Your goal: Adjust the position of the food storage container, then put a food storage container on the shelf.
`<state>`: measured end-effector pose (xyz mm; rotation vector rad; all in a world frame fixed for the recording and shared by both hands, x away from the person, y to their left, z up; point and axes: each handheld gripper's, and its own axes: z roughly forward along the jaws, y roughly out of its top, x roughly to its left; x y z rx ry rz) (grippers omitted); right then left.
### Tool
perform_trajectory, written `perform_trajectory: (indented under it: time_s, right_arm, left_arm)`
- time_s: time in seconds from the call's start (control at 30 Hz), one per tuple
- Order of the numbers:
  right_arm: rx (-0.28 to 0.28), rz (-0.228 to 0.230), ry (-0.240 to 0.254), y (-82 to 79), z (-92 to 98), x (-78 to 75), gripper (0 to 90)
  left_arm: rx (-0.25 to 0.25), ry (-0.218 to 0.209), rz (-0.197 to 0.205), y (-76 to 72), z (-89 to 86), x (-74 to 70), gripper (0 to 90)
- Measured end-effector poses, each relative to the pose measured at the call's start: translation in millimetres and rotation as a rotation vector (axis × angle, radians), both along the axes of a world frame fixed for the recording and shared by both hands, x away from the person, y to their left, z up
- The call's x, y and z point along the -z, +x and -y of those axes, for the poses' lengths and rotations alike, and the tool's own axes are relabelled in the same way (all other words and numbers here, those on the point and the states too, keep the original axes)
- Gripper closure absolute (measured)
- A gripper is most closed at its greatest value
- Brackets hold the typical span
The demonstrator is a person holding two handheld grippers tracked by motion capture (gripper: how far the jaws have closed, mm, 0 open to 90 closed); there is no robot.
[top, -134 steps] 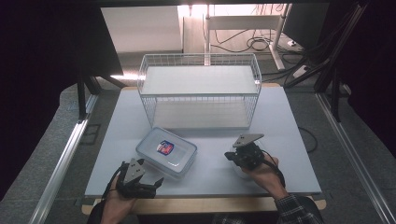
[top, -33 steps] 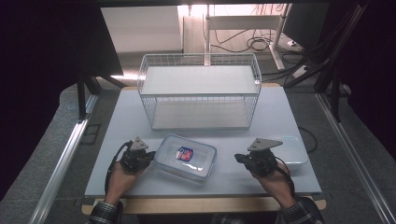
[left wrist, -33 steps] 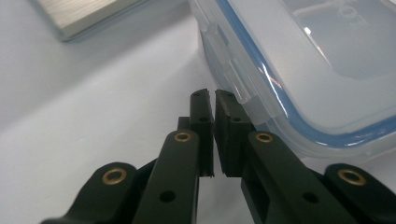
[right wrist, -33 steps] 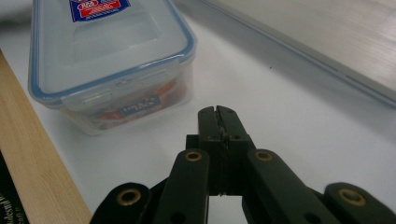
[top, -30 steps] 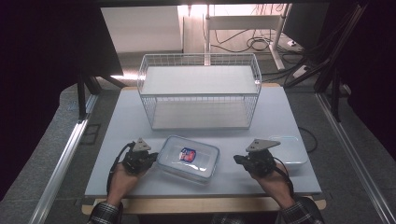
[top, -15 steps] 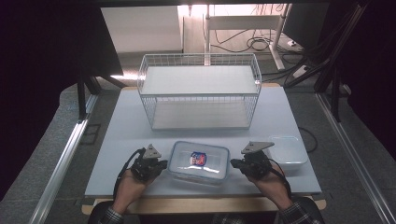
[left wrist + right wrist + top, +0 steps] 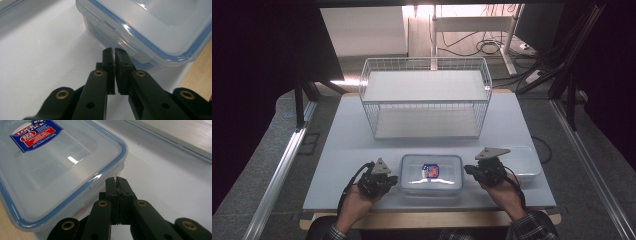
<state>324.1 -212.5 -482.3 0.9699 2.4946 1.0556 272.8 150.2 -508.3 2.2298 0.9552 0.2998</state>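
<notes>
A clear plastic food box (image 7: 431, 174) with a blue-sealed lid and a red and blue label lies near the table's front edge. My left gripper (image 7: 393, 179) is shut at the box's left end. In the left gripper view its tips (image 7: 114, 51) meet the lid latch of the box (image 7: 150, 32), with nothing between the jaws. My right gripper (image 7: 469, 171) is shut at the box's right end. In the right gripper view its tips (image 7: 116, 180) rest by the lid's edge on the box (image 7: 57, 170).
A white wire basket (image 7: 426, 97) stands at the back middle of the table (image 7: 342, 145). A second clear lid or shallow tray (image 7: 523, 161) lies to the right of my right hand. The table's wooden front edge (image 7: 432, 218) runs just below the box.
The box has slid right and turned square to the table edge, between both grippers. My left hand has followed it to the right; my right hand has barely moved.
</notes>
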Motion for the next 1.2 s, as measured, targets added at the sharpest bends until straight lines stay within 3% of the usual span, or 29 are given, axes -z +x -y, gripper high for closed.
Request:
perform_trajectory:
  time_s: [0.03,0.17,0.23,0.33,0.37,0.4,0.47,0.5,0.73,0.93,1.07,1.1,1.2]
  right_arm:
    - [-0.004,0.007,0.0,-0.1,0.6,-0.7,85.7]
    - [-0.002,0.048,-0.023,-1.9,1.9,-3.7,81.0]
    - [0.011,0.076,-0.021,-3.0,6.8,-7.4,75.5]
    - [0.02,0.084,-0.018,-2.8,10.0,-8.7,70.7]
    - [0.027,0.083,-0.011,-2.7,11.6,-9.2,68.7]
    - [0.035,0.085,-0.006,-2.7,12.8,-9.6,63.0]
    - [0.035,0.083,-0.002,-2.9,13.2,-10.0,59.6]
    - [0.034,0.081,0.005,-3.3,12.9,-10.4,51.5]
    - [0.018,0.085,-0.008,-3.5,10.7,-7.8,42.5]
    - [0.026,0.094,0.014,-2.6,12.9,-10.3,34.2]
    - [0.014,0.092,0.058,-0.9,14.2,-11.9,24.6]
    - [0.009,0.082,0.06,0.0,13.7,-11.7,19.1]
    - [-0.003,0.079,0.063,-0.1,12.9,-10.6,14.9]
  left_arm:
    - [-0.004,-0.002,0.001,0.0,-1.6,-0.5,79.1]
    - [-0.052,0.015,0.026,-1.1,-11.1,-2.9,69.5]
    - [-0.069,0.008,0.039,-1.3,-18.1,-4.1,56.2]
    - [-0.076,0.009,0.046,-1.7,-20.8,-3.9,43.3]
    - [-0.075,0.009,0.047,-1.7,-21.8,-3.5,43.3]
    - [-0.067,0.008,0.048,-1.6,-23.1,-2.5,35.3]
    - [-0.06,0.009,0.048,-1.9,-24.9,-0.2,29.6]
    - [-0.055,0.0,0.053,-2.4,-26.5,0.7,27.1]
    - [-0.077,-0.024,0.053,-3.3,-31.4,1.4,15.0]
    - [-0.081,-0.06,0.054,-2.5,-34.9,0.5,6.3]
    - [-0.086,-0.069,0.084,-2.8,-36.0,-0.6,6.0]
    - [-0.082,-0.082,0.099,-2.3,-36.8,-1.3,5.5]
    - [-0.062,-0.1,0.108,-1.6,-37.1,-1.1,4.9]
